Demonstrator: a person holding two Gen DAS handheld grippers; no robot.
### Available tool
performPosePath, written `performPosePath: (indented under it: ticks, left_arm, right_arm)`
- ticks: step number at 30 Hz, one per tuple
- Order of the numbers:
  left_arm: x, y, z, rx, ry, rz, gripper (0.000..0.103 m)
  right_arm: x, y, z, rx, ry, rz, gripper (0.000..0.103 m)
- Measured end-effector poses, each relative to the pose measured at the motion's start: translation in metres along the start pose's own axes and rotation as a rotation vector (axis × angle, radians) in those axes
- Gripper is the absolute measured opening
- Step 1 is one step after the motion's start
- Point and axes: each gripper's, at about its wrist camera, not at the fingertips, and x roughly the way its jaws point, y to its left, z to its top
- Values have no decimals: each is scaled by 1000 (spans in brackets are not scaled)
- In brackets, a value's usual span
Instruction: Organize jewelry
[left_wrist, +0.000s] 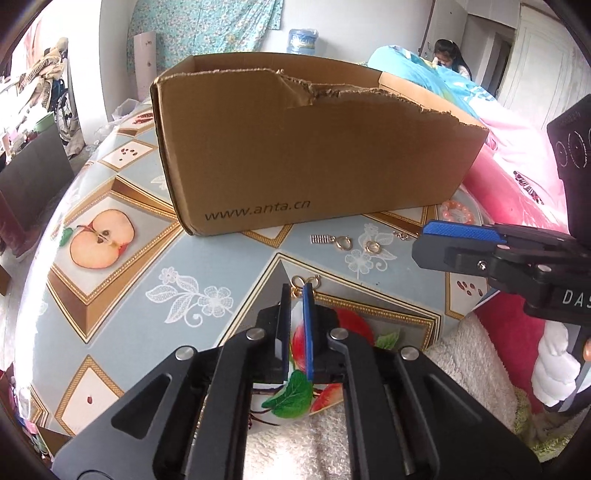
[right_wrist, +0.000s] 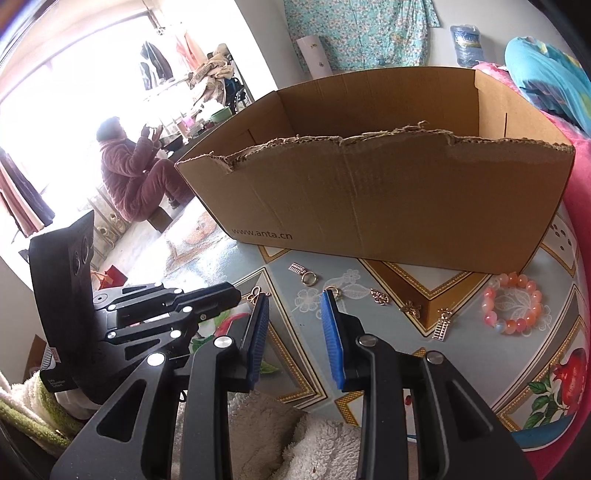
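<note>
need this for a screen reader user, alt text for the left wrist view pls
The left gripper, jaws nearly shut, pinches a small gold charm just above a fruit-patterned tablecloth. Behind it stands a torn cardboard box, with a few more gold charms and a pink bead bracelet along its base. The right gripper reaches in from the right.

Support surface: a table (right_wrist: 369, 354) under a pale blue oilcloth printed with fruit panels, white lace flowers and gold borders. A torn-rimmed cardboard box (right_wrist: 388, 195) stands on it. In front of the box lie small gold-coloured pieces: a ladder charm (right_wrist: 442, 325), a ring (right_wrist: 308, 277), a knot charm (right_wrist: 379, 296) and a bow-shaped charm (right_wrist: 411, 307). A pink bead bracelet (right_wrist: 512, 308) lies apart, to their right.
</note>
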Motion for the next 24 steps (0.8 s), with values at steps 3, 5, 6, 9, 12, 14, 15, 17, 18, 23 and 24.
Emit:
performPosePath:
  ticks: [3, 5, 6, 9, 12, 14, 15, 17, 18, 23, 24]
  left_arm:
    - [4, 0, 0, -5, 2, -3, 7]
    - [5, -1, 0, 11, -7, -3, 11]
    - [6, -3, 1, 29, -13, 2, 18]
    - [6, -7, 0, 98, -10, 24, 29]
    - [8, -7, 2, 119, 0, 25, 29]
    - [12, -9, 5, 125, 11, 29, 29]
    - [14, -10, 6, 127, 9, 36, 29]
    - [17, -13, 8, 134, 11, 61, 26]
    - [18, -15, 8, 139, 13, 81, 23]
    - [21, -21, 12, 136, 28, 123, 13]
    - [21, -22, 12, 141, 30, 130, 13]
  right_arm:
    - [3, 4, 0, -9, 10, 3, 29]
    - [3, 4, 0, -17, 17, 3, 29]
    - [4, 6, 0, -21, 20, 2, 29]
    - [4, 7, -1, -24, 26, 0, 29]
    - [5, 7, -1, -19, 27, 0, 29]
    - [6, 6, -1, -14, 28, 1, 29]
    - [6, 7, 0, -13, 27, 2, 29]
    - [6, 7, -1, -15, 25, 1, 29]
    - [6, 7, 0, -16, 24, 1, 29]
    - [3, 1, -3, -4, 16, -1, 29]
    - [2, -1, -3, -1, 13, -1, 29]
